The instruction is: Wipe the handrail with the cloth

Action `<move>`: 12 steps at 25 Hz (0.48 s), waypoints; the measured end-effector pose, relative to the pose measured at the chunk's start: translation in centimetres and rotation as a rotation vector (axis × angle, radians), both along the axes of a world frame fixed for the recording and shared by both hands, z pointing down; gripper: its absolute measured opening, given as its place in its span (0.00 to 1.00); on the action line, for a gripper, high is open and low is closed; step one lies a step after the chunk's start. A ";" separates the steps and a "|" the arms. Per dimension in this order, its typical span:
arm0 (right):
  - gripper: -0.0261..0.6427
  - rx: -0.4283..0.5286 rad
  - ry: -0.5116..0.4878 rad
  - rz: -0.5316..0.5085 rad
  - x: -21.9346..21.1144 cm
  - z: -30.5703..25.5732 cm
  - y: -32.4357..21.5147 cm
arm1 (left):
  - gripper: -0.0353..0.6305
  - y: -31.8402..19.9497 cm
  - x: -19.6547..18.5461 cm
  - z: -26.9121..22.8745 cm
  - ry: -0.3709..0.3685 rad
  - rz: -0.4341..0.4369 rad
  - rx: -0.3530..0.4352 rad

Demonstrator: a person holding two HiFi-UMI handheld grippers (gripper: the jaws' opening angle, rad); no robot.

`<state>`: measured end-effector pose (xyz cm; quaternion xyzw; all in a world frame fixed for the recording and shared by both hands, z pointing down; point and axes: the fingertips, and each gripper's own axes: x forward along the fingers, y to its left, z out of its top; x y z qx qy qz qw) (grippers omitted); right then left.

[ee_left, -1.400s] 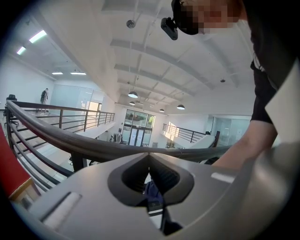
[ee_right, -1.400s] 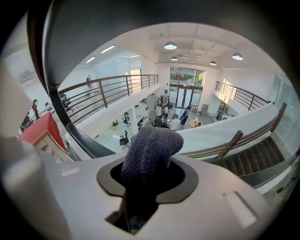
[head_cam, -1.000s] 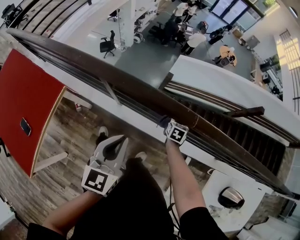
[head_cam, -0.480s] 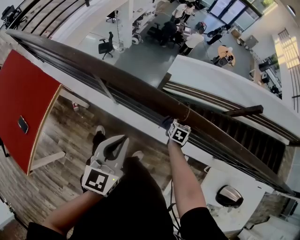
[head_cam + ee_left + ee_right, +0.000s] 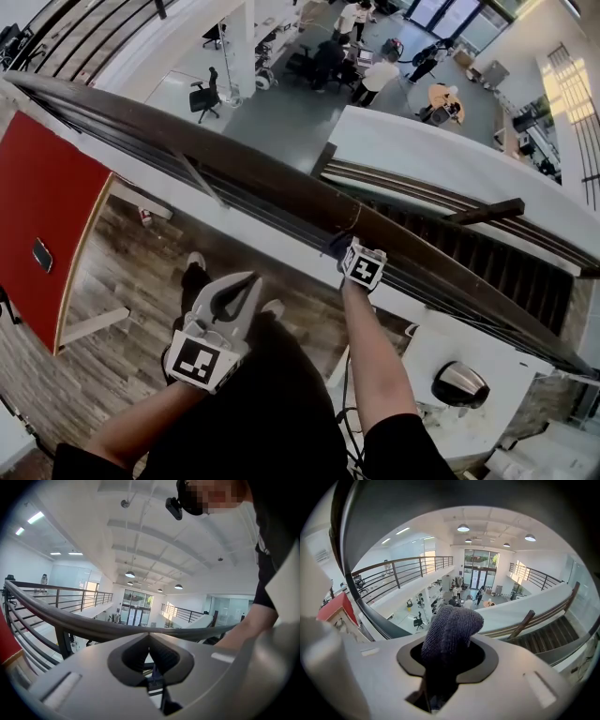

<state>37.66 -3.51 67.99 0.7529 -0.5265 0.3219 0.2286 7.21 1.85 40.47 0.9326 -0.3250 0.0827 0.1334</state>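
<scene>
Holding the cloth [image 5: 451,626] in your right tongs [image 5: 343,252]: the jaws are clamped on it, and a grey knit fold bulges up past the tips in the right gripper view.

Position: in the head view the cloth [image 5: 334,245] sits dark against the near edge of the rail [image 5: 187,141], about mid-span, just below a thin pale seam across the wood. It looks pressed to the rail, though firm contact cannot be confirmed. Your right forearm reaches straight out to it, with the marker cube on top.

Rail: dark brown, running from upper left to lower right across the head view, with thin bars beneath it. In the left gripper view the rail [image 5: 70,620] arcs across just behind the jaw tips.

Left tongs [image 5: 242,284]: held low, close to your body and well apart from the rail, over the wood floor [image 5: 141,281]. The jaws are together tip to tip with nothing between them; only the oval gap behind the tips shows [image 5: 149,637].

Surroundings: a red bench [image 5: 47,187] stands at the left on the near side of the rail, with a small dark object [image 5: 42,255] lying on it. Beyond the rail lies a lower floor with an office chair [image 5: 202,94] and several people [image 5: 366,73]. A staircase [image 5: 469,262] descends at the right.
</scene>
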 end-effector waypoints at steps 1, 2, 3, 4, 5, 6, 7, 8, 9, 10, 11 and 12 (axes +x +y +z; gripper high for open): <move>0.21 0.001 0.000 0.002 0.3 0.0 0.3 | 0.05 0.2 0.2 0.0 0.003 0.004 0.000; 0.21 0.002 0.000 0.006 0.6 0.1 0.5 | 0.05 0.3 0.5 0.0 0.008 0.010 0.003; 0.21 0.003 0.000 0.011 0.9 0.0 0.8 | 0.05 0.4 0.8 -0.1 0.011 0.017 0.007; 0.21 0.003 0.001 0.017 1.3 0.0 1.1 | 0.05 0.5 1.1 -0.2 0.010 0.023 0.008; 0.21 0.003 0.003 0.023 1.7 -0.1 1.4 | 0.05 0.6 1.3 -0.2 0.005 0.027 0.007; 0.21 0.004 0.007 0.028 2.2 -0.1 1.7 | 0.05 0.7 1.5 -0.3 -0.003 0.029 0.002; 0.21 0.005 0.014 0.032 2.7 -0.2 2.0 | 0.05 0.7 1.6 -0.4 -0.010 0.029 -0.002; 0.21 0.004 0.021 0.035 3.3 -0.2 2.3 | 0.05 0.7 1.8 -0.4 -0.012 0.029 -0.002; 0.21 0.003 0.029 0.038 3.8 -0.2 2.7 | 0.05 0.7 1.9 -0.5 -0.012 0.032 -0.001; 0.21 0.001 0.035 0.043 4.4 -0.3 3.1 | 0.05 0.8 1.9 -0.5 -0.011 0.037 -0.001; 0.21 -0.002 0.041 0.048 4.9 -0.3 3.4 | 0.05 0.9 2.0 -0.5 -0.006 0.044 -0.004; 0.21 -0.005 0.046 0.055 5.5 -0.3 3.8 | 0.05 1.1 2.1 -0.4 -0.001 0.053 -0.006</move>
